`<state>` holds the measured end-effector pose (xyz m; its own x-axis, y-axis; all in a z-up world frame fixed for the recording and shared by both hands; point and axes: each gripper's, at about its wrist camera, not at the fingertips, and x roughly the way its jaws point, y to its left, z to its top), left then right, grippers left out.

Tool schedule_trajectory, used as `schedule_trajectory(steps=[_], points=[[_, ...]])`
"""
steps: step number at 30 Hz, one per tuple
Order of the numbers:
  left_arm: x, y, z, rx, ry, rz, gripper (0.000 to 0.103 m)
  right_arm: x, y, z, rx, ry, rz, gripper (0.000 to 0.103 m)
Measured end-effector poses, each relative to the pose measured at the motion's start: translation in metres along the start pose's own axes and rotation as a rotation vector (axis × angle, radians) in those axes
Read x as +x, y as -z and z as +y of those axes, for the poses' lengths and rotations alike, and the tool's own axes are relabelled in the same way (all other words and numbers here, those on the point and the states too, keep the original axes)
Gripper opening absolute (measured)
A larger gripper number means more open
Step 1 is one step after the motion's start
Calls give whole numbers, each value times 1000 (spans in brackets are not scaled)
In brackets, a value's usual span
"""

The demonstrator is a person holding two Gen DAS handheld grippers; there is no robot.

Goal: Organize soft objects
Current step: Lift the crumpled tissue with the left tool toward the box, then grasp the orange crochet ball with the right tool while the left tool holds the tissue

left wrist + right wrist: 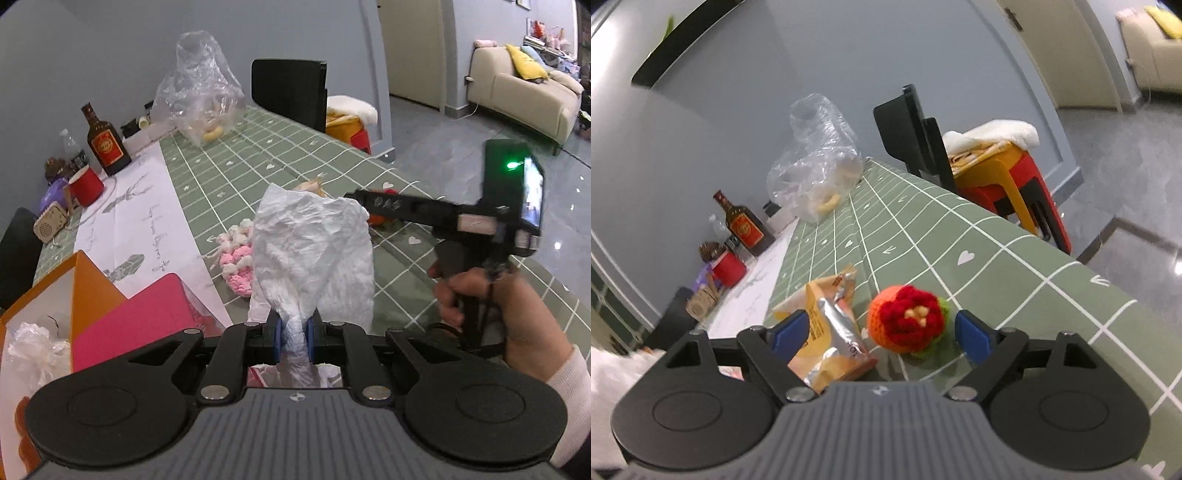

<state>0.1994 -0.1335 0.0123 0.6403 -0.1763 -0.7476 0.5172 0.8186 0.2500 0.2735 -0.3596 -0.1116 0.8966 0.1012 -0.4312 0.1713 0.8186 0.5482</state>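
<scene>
Left hand-held gripper (294,338): I have it clenched on the bunched lower end of a white tissue (312,254); the rest of the sheet stands up loose above the blue pads and hides part of my view ahead.

Right hand-held gripper (882,332): jaws spread wide and holding nothing, low over the near edge of the bench (1015,266); between them sit a crocheted flower ball (907,325) and, toward the left pad, a crumpled snack wrapper (831,332).

Box (40,306): an orange open carton at the bench's near left corner, already holding crumpled white plastic; I judge this the place for the tissue.

Step in hand: carry the tissue left over the box's open mouth, lower it until the free end is inside, then let go, so it does not drape over the rim.

Care: the tissue tears easily, so no tugging; I keep the loose end clear of the pink folder (140,317) just beside the box.

Waiting on the bench: a pink and white knitted piece (236,258) lies beyond the tissue, toward the middle.

Next for the right: shift toward the flower ball alone, so the wrapper is not caught as well.
</scene>
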Motion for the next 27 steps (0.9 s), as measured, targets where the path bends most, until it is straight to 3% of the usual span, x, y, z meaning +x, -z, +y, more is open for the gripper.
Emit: schedule_trajectory(steps=[3,5,13,20,23,27], points=[[-8,6,2,11,3,-12,14,3,1,3,-19,32,-2,70],[-13,9,5,11,8,-14,14,6,0,2,-23,47,16,45],[-42,13,19,-24,19,-77,14,0,0,-3,6,28,-7,45],[-85,11,49,-112,7,-207,14,-11,-2,-6,35,-5,-47,45],[-102,11,66,-147,-47,-274,14,-15,-3,-6,42,-12,-61,45],[-112,15,101,-273,-106,-268,14,-17,-5,-9,63,-29,-65,45]])
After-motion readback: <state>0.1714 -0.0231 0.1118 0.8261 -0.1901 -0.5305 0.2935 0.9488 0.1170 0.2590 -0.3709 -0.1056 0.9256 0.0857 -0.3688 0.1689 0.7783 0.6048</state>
